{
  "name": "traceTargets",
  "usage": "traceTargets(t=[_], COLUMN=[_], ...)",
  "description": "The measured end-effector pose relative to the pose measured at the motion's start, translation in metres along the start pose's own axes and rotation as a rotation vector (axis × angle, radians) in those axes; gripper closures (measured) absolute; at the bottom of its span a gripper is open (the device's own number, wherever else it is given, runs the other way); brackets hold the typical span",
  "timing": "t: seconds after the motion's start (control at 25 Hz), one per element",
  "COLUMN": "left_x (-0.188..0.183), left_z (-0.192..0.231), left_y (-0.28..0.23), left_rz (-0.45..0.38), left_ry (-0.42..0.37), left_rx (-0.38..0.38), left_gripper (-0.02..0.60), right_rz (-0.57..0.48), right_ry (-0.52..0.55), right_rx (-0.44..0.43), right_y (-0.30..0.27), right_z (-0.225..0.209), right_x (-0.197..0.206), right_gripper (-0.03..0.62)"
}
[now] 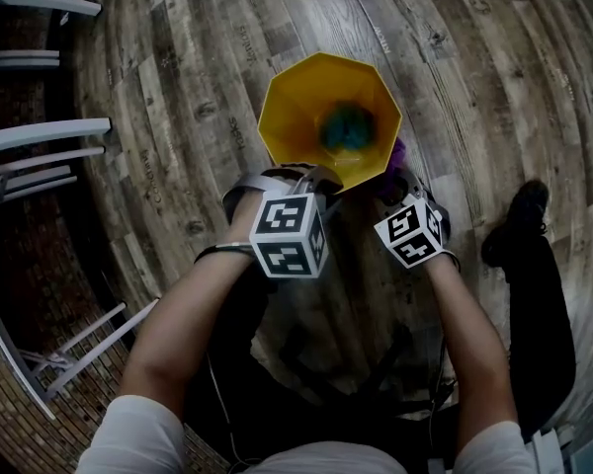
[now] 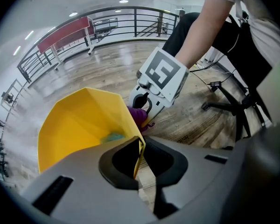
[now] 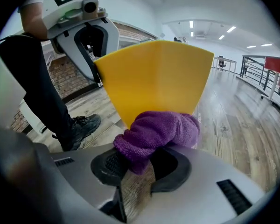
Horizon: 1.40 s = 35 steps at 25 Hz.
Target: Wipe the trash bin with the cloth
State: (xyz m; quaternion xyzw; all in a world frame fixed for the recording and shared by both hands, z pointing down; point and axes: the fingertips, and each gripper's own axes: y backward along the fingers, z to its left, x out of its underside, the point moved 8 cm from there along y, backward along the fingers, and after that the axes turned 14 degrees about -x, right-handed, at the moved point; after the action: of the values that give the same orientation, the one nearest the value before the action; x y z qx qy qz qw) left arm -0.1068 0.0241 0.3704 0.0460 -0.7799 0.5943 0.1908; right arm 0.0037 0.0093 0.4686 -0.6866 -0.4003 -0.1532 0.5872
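Grey, weathered wood-plank floor (image 1: 494,57) all round. Found the yellow trash bin (image 1: 287,117) in the middle of it, just ahead of the person's legs, mouth up and many-sided, walls flaring toward the rim. Noted a blurred teal patch (image 1: 348,126) at its bottom.

Saw the left gripper (image 2: 140,160) clenched on the near rim of the bin, one jaw inside the yellow wall and the other outside, thin edge pinched between. Saw the right gripper (image 3: 140,164) clamped on a bunched purple cloth (image 3: 158,132), with the wad bulging out ahead of the jaws. Placed the cloth against the bin's outer wall on the right side, below the rim, probably touching it, contact point hidden behind the wad. Found both grippers close together at the bin's near side, marker cubes facing up in the head view, bare forearms behind them.

Farther out, made out a black shoe (image 1: 519,220) and dark trouser leg on the floor to the right, and a black chair base (image 2: 233,101) behind the right arm. Beyond those, saw a dark metal railing (image 2: 107,22) along the far edge of the floor, a long red panel (image 2: 65,34) past it, and pale rails (image 1: 40,136) over a brick-patterned surface (image 1: 20,265) at the left.
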Motion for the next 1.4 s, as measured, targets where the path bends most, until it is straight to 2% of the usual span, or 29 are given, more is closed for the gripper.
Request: traceTargets(t=[0.52,0.8,1.04,1.24,1.4], left_x=[0.0,-0.003,-0.004,-0.003,-0.003], left_z=[-0.001,-0.002,-0.002,0.0,-0.001], left_y=[0.001,0.0,0.0,0.0,-0.002], left_rz=[0.014,0.014,0.017,0.017,0.031], left_ry=[0.009,0.016,0.021,0.043,0.082], left_rx=[0.011,0.011,0.008,-0.002,-0.01], left_gripper=[0.554,0.554,0.554,0.554,0.552], right_rz=[0.062,0.151,0.254,0.264,0.253], right_ry=[-0.075,-0.109,-0.086,-0.067,-0.12], right_rx=[-0.016,-0.024,-0.038,-0.042,-0.012], right_y=[-0.055,-0.088,-0.109,-0.114,-0.103], right_z=[-0.023,-0.037,-0.051,-0.057,-0.058], right_x=[0.035,0.056,0.066,0.068,0.071], right_gripper=[0.487,0.487,0.487,0.485,0.486])
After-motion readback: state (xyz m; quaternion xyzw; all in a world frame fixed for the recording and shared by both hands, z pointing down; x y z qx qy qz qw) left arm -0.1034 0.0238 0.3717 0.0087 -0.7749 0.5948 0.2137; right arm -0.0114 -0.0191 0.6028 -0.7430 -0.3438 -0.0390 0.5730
